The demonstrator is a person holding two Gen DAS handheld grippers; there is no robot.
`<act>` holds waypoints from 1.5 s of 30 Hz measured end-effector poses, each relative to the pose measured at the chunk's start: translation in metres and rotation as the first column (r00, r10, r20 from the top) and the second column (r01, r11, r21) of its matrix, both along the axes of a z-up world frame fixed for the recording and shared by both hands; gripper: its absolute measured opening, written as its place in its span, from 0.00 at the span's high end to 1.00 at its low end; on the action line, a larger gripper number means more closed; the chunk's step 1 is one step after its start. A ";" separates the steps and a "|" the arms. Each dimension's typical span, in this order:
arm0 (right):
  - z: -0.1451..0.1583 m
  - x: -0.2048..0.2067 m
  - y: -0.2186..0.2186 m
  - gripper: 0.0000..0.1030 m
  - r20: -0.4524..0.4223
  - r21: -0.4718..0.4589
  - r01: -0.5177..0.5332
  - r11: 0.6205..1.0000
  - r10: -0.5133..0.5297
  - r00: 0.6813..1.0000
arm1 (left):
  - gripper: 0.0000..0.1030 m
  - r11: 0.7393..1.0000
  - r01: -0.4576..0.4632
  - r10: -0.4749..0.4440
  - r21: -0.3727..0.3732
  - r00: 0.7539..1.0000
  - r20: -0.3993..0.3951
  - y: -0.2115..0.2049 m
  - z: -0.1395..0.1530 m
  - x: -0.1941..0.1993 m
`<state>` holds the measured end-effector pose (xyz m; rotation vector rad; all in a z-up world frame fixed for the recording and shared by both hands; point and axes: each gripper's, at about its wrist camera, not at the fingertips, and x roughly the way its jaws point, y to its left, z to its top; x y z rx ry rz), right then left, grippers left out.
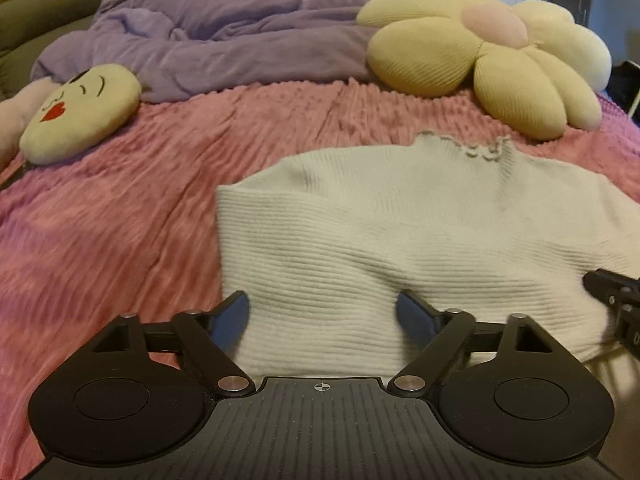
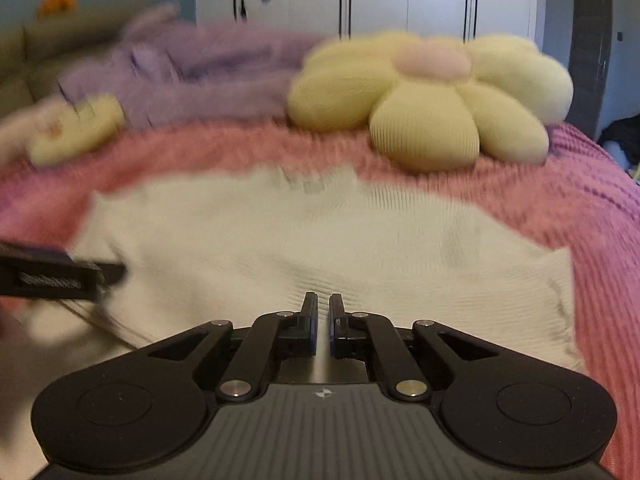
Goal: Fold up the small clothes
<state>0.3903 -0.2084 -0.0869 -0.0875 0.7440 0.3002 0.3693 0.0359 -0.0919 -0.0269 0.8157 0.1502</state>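
Sweater (image 1: 400, 232) lies under and ahead of both: left gripper (image 1: 323, 316) spread wide, right gripper (image 2: 323, 320) nearly closed, empty

Both cameras sit low and close over the near edge of the bed (image 1: 100, 240), facing its far end. The left wrist view looks from the left side, the right wrist view from the right. Both take in the cream sweater (image 1: 400, 240), the flower pillow (image 2: 432, 92) and the purple duvet (image 1: 220, 40).
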 end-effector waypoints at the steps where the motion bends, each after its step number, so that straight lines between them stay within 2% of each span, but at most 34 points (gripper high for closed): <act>1: -0.006 0.004 0.000 0.97 0.007 -0.011 0.016 1.000 -0.016 1.000 | 0.09 1.000 -0.006 0.006 -0.008 1.000 -0.001 0.003 -0.001 0.004; 5: -0.009 0.021 -0.002 1.00 0.028 -0.076 0.062 0.995 -0.060 0.998 | 0.03 0.998 -0.023 0.022 -0.056 1.000 -0.019 0.017 -0.011 0.018; 9: -0.012 0.022 -0.004 1.00 0.027 -0.100 0.034 0.994 -0.032 0.999 | 0.01 0.992 -0.055 0.050 -0.117 0.998 -0.049 0.027 -0.008 0.015; 12: 0.001 0.015 -0.010 0.98 0.007 -0.064 0.037 0.997 -0.037 0.999 | 0.04 0.989 -0.061 0.056 -0.137 0.998 -0.039 0.029 0.003 -0.003; 13: 0.007 0.006 -0.014 0.95 0.011 -0.046 0.047 0.998 -0.046 0.999 | 0.04 0.987 -0.053 0.049 -0.148 0.998 -0.030 0.029 0.006 -0.011; 14: 0.011 -0.002 -0.017 0.92 0.022 -0.035 0.055 0.998 -0.054 0.998 | 0.04 0.988 -0.041 0.037 -0.151 0.999 -0.027 0.027 0.007 -0.015; 17: 0.015 -0.017 -0.028 0.89 0.035 -0.035 0.083 0.996 -0.081 0.996 | 0.04 0.995 -0.022 0.019 -0.095 0.999 -0.031 0.017 0.005 -0.018; 21: 0.007 -0.006 -0.044 0.89 -0.013 -0.095 0.158 0.983 -0.160 0.987 | 0.03 0.997 -0.015 0.012 -0.075 0.999 -0.047 0.010 0.005 -0.010; 23: 0.001 0.001 -0.049 0.89 -0.040 -0.096 0.149 0.984 -0.154 0.987 | 0.03 0.999 -0.015 0.012 -0.051 0.998 -0.059 0.006 0.002 -0.004; 26: -0.004 0.009 -0.045 0.89 -0.019 -0.148 0.139 0.979 -0.143 0.990 | 0.02 0.999 -0.004 0.002 -0.036 0.998 -0.062 0.003 -0.003 0.004; 33: -0.012 0.019 -0.040 0.89 0.030 -0.182 0.148 0.972 -0.145 0.989 | 0.00 0.998 -0.012 0.007 -0.065 0.997 -0.080 0.012 -0.011 0.019; 36: -0.013 0.021 -0.038 0.88 0.030 -0.197 0.139 0.970 -0.136 0.990 | 0.00 0.990 -0.034 0.019 -0.134 0.994 -0.109 0.022 -0.011 0.019; 38: -0.009 0.019 -0.040 0.87 0.012 -0.188 0.129 0.974 -0.129 0.992 | 0.00 0.976 -0.085 0.057 -0.203 0.988 -0.141 0.034 -0.006 0.011; 40: 0.002 0.013 -0.047 0.85 -0.012 -0.149 0.132 0.980 -0.135 0.991 | 0.00 0.969 -0.101 0.071 -0.224 0.988 -0.136 0.040 0.002 -0.005; 43: 0.017 -0.012 -0.062 0.71 -0.037 -0.094 0.185 0.978 -0.189 0.981 | 0.00 0.977 -0.070 0.045 -0.203 0.991 -0.125 0.042 0.006 -0.036; 45: 0.017 -0.035 -0.068 0.69 -0.058 -0.095 0.187 0.978 -0.193 0.979 | 0.00 0.983 -0.055 0.024 -0.175 0.984 -0.174 0.042 -0.003 -0.050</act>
